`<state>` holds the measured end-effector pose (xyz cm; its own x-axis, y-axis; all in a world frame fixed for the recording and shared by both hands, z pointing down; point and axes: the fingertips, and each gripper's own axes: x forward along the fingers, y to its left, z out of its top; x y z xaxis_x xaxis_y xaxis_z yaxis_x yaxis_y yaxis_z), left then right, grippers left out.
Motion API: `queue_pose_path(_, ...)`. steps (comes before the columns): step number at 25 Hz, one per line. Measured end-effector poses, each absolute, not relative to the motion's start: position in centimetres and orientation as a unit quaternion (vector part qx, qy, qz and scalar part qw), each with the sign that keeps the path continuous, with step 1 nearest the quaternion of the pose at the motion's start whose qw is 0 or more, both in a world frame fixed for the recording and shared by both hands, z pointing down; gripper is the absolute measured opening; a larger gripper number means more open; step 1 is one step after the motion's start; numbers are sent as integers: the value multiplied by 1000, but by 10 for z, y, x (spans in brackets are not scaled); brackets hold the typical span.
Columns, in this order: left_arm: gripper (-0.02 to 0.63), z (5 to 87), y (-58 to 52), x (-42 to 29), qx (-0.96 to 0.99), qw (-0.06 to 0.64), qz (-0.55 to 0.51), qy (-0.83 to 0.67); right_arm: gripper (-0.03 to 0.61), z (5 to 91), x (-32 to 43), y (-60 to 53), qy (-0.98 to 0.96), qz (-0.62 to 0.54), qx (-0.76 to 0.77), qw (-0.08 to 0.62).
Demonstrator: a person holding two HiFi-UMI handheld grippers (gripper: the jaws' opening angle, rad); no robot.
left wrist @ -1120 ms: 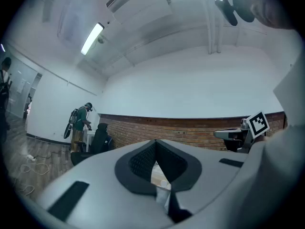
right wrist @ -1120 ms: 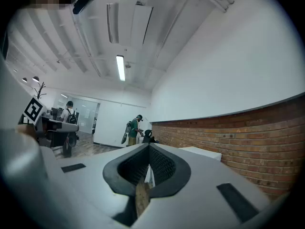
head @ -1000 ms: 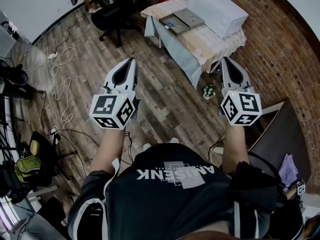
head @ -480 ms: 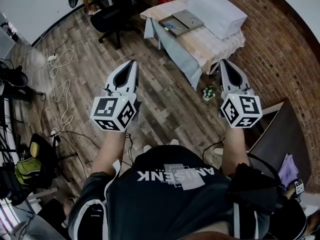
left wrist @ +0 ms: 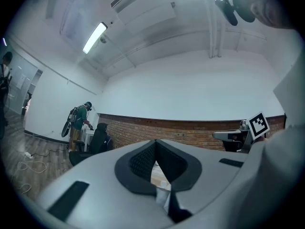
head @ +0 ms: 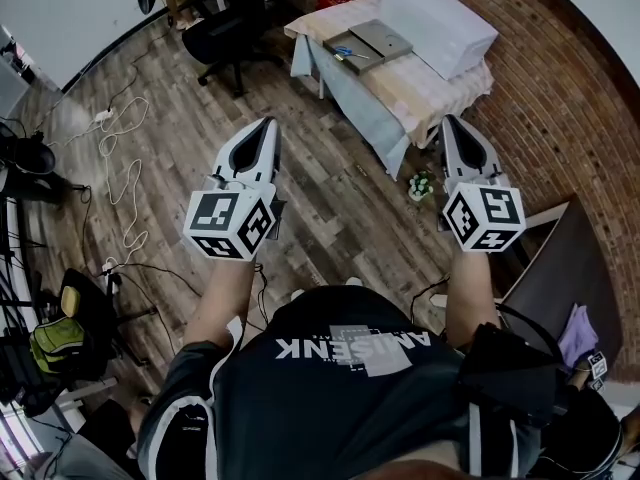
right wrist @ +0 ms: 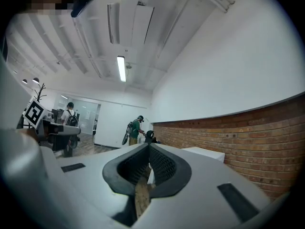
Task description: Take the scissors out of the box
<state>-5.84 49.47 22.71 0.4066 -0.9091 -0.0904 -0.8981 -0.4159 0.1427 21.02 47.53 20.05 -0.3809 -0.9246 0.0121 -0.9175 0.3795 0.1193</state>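
Note:
The scissors [head: 344, 53], with blue handles, lie in a flat grey open box [head: 368, 40] on a cloth-covered table [head: 415, 88] far ahead of me. Both grippers are held level at chest height over the wooden floor, well short of the table. The left gripper [head: 266, 126] is shut and holds nothing; its tips meet in the left gripper view [left wrist: 155, 143]. The right gripper [head: 452, 121] is also shut and holds nothing, and its own view [right wrist: 148, 146] shows the tips together. The scissors do not show in either gripper view.
A large white box [head: 438, 20] sits on the table beside the grey box. A black office chair [head: 222, 30] stands left of the table. A small flower pot [head: 420, 183] stands by the brick wall [head: 565, 98]. Cables [head: 122, 158] trail on the floor. A person [left wrist: 78, 124] stands far off.
The table with the box has drifted slightly right in the head view. Both grippers stay shut and keep about the same place in the picture.

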Motion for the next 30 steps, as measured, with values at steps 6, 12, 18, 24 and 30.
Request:
queue_pose_path(6, 11, 231, 495, -84, 841, 44, -83, -533, 42, 200, 185, 478, -826, -49, 560, 47)
queue_pose_path(12, 11, 240, 492, -101, 850, 34, -81, -519, 43, 210, 162, 477, -822, -49, 565, 52)
queue_pose_path(18, 11, 245, 494, -118, 855, 36, -83, -510, 42, 213, 138, 479, -826, -51, 559, 59)
queue_pose_path(24, 12, 248, 470, -122, 851, 28, -78, -519, 43, 215, 132, 447, -834, -55, 546, 55)
queue_pose_path(30, 12, 249, 419, -116, 843, 26, -70, -533, 43, 219, 141, 388, -840, -49, 538, 42)
